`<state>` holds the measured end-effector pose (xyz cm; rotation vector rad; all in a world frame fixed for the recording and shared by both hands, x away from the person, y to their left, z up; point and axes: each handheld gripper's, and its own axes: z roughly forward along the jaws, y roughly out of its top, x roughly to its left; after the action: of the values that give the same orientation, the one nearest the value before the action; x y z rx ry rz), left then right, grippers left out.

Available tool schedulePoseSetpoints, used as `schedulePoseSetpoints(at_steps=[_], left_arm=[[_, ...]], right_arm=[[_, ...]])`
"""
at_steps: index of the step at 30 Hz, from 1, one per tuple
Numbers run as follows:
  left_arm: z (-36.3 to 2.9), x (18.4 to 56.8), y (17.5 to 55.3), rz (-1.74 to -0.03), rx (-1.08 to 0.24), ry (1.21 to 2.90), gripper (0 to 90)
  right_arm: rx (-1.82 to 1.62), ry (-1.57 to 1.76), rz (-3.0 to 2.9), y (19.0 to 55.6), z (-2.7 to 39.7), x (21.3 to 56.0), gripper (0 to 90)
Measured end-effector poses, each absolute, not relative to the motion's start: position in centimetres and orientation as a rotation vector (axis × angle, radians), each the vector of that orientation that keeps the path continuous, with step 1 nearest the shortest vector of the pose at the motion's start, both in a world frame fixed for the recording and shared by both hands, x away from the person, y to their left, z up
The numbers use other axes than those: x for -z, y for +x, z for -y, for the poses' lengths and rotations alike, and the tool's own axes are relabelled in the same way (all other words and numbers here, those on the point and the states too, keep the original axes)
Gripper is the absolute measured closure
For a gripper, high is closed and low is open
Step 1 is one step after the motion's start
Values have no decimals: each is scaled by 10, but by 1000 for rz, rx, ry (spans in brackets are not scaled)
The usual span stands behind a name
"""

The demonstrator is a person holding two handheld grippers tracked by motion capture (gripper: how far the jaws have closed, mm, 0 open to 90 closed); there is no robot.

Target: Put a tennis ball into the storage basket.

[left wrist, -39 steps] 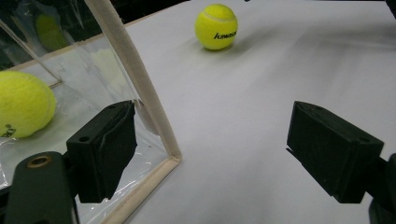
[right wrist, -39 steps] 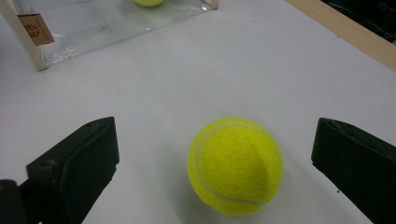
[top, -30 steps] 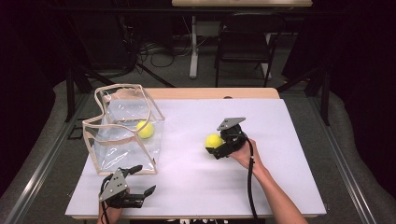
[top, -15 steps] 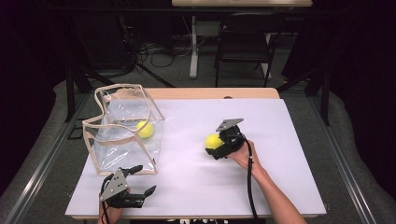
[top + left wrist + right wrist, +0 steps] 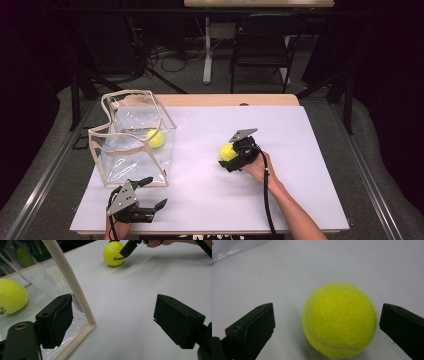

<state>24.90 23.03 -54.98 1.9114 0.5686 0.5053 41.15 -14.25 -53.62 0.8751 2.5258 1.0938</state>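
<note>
Right gripper (image 5: 324, 322): straddling the fuzzy yellow tennis ball (image 5: 339, 320), jaws spread wide, not yet touching.
Left gripper (image 5: 145, 192): idling wide open beside the clear plastic bag (image 5: 131, 172).

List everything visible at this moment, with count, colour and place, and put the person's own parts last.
tennis ball on the sheet: one, yellow, right of centre, between the right gripper's open jaws, untouched
tennis ball in the bag: one, yellow, at the bag's far right
clear bag: one, transparent with beige edging, upright and open-topped, left side of the table
white sheet: one, covering most of the tabletop
table: one, light wood, its far edge bare beyond the sheet
chair: one, dark, on the floor behind the table
left gripper: one, black, jaws open, near edge by the bag's near right corner
right gripper: one, black, jaws open around the ball
right hand: one, holding the right gripper
</note>
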Motion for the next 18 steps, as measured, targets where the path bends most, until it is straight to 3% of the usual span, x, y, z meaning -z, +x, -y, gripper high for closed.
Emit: schedulePoseSetpoints(at_steps=[9, 18], left_arm=[[-230, 550, 249, -568, -503, 1912, 160], [-230, 550, 250, -569, -501, 1912, 160]], right_arm=[[-1076, 890, -2539, 414, 142, 541, 18], [-1055, 902, -2515, 414, 142, 542, 153]])
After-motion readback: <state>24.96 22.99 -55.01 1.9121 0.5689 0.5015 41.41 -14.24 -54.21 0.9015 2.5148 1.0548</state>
